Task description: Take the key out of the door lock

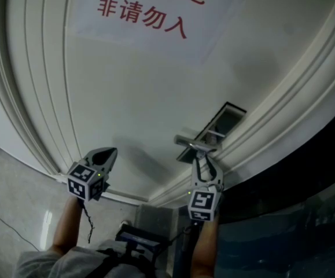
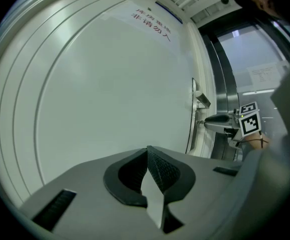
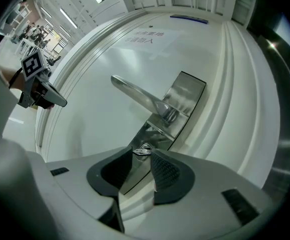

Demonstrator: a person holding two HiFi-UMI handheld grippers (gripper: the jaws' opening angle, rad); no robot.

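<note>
- My right tongs: jaws narrow, pads clamped on the key head.
- Key sits in the lock plate, just below the lever handle, near the door edge.
- My left tongs: tips together, empty, facing the door's bare panel, well apart from the lock.

Small silver key, seated in the keyhole, head sticking out nearly flat. Sits low on the brushed-metal door lock, just under its lever handle.
</note>
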